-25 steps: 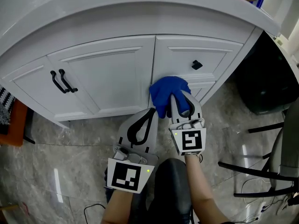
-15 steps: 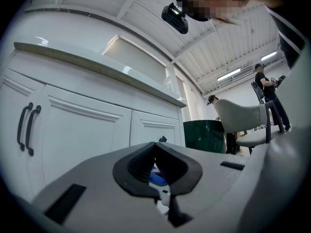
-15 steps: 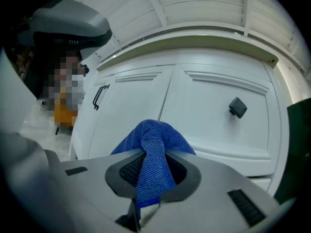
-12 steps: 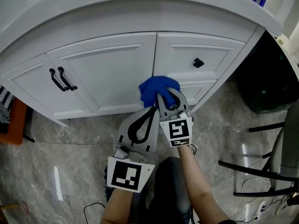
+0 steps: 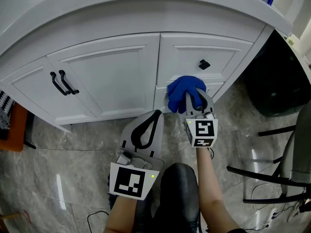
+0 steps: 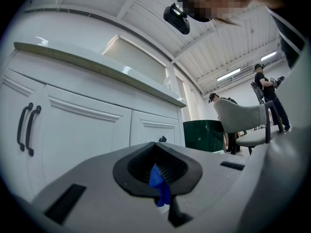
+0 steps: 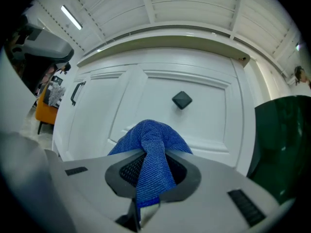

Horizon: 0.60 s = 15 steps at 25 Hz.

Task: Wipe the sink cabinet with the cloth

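The right gripper (image 5: 195, 100) is clenched on the blue cloth (image 7: 154, 144). A fold runs back between its jaws and the rest bunches into a rounded pad ahead of the tips. That grip puts soft fabric, not hard plastic, against the paint. The pad presses on the right-hand section of the white sink cabinet (image 5: 112, 76), just below the square black knob (image 5: 204, 64), about where the knobbed drawer front meets the panel under it. The gripper points nearly straight at the cabinet face, which lets the person push into it while sweeping sideways.

The left gripper (image 5: 156, 114) hangs lower and nearer the body, just beside the right one, with its tip short of the cabinet's base. Its jaws are closed together. A small blue strip (image 6: 159, 184) shows in the slot between them, and I cannot tell what it is. This gripper seems parked out of the way, since the wipe needs only one tool.

To the left, the paired doors carry two black pull handles (image 5: 63, 83), well apart from the cloth. The countertop (image 5: 146, 8) overhangs the whole front, so the work is done from a low stance over the grey marbled floor (image 5: 73, 154). A dark green bin (image 5: 274, 81) stands to the right of the cabinet's end. Most of the front looks yet to be covered, and the raised mouldings will likely need the cloth worked into their edges.
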{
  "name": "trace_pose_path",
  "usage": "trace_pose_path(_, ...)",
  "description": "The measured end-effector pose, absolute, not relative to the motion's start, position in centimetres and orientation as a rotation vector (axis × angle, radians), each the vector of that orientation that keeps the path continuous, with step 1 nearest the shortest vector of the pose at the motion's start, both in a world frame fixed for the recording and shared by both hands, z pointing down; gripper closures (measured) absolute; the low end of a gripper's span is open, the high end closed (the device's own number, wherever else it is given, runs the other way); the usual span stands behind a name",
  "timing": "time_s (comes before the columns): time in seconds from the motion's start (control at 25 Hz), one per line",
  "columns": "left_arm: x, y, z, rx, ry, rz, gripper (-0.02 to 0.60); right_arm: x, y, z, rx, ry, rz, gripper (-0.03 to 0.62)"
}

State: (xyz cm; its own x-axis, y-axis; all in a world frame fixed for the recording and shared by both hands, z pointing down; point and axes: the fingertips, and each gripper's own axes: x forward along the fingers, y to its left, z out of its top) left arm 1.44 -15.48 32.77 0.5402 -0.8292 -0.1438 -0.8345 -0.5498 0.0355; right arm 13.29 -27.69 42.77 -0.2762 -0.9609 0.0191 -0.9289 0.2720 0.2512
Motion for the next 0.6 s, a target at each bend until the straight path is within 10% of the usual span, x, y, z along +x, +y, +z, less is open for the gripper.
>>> trace_pose_path(0.6,2.3,-15.4,33.0,-2.734,1.453,0.207,0.577,28.5,-29.6,43.0,2.140,-2.062,-0.126,0.533)
